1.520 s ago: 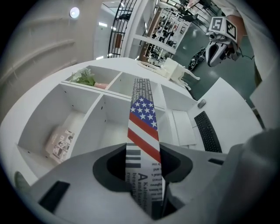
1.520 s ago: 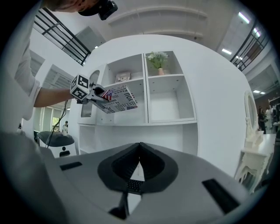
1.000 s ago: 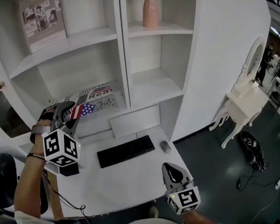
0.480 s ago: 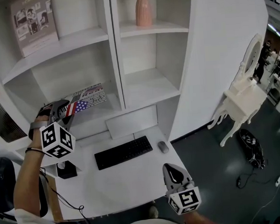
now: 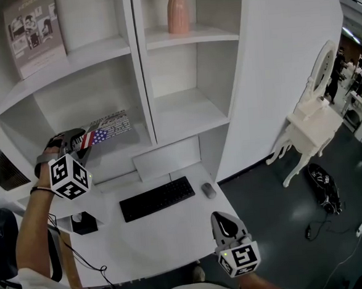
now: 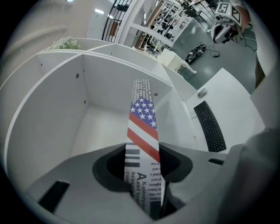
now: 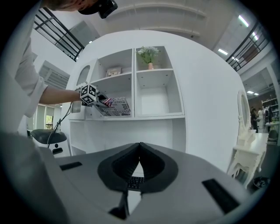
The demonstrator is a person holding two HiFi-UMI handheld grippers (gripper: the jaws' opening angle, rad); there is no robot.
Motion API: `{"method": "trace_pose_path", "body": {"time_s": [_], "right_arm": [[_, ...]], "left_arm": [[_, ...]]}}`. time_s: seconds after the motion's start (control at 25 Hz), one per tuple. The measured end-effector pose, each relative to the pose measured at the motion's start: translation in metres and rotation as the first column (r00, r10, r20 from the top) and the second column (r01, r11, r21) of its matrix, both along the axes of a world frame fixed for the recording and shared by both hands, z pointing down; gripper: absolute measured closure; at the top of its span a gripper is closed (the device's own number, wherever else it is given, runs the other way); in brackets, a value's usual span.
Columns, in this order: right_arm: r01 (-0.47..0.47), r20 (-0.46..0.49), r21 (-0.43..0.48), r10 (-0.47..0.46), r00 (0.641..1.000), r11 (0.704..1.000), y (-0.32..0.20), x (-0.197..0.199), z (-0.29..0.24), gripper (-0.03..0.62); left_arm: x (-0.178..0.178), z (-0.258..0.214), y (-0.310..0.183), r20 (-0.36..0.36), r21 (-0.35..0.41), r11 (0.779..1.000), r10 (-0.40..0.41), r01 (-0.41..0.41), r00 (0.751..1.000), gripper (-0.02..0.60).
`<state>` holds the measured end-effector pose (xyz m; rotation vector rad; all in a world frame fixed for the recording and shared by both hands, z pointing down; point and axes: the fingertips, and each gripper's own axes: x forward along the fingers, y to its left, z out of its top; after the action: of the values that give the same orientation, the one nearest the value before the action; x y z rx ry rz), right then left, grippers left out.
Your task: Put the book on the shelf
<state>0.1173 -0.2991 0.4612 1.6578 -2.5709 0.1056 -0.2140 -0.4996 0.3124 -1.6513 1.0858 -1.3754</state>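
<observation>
At the lower-left shelf compartment (image 5: 116, 152), my left gripper (image 5: 80, 141) jaws clamp the flag-cover book (image 5: 107, 128); right gripper (image 5: 222, 217) jaws closed, empty, by the table (image 5: 168, 231) edge.

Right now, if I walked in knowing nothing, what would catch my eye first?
The book with its stars-and-stripes cover stands out first, clamped in the left gripper and poking into a left-hand shelf bay. After that, the pink vase on the upper right shelf and the black keyboard on the white desk below.
</observation>
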Motion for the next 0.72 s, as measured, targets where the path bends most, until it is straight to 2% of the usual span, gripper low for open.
{"method": "trace_pose_path", "body": {"time_s": [0.72], "right_arm": [[-0.018,-0.013,-0.015,0.018,1.000,1.000,-0.010,0.009,0.006,0.589]], "left_arm": [[-0.006,0.013,-0.031,0.000,-0.036,0.999,0.009,-0.009,1.000,0.428]]}}
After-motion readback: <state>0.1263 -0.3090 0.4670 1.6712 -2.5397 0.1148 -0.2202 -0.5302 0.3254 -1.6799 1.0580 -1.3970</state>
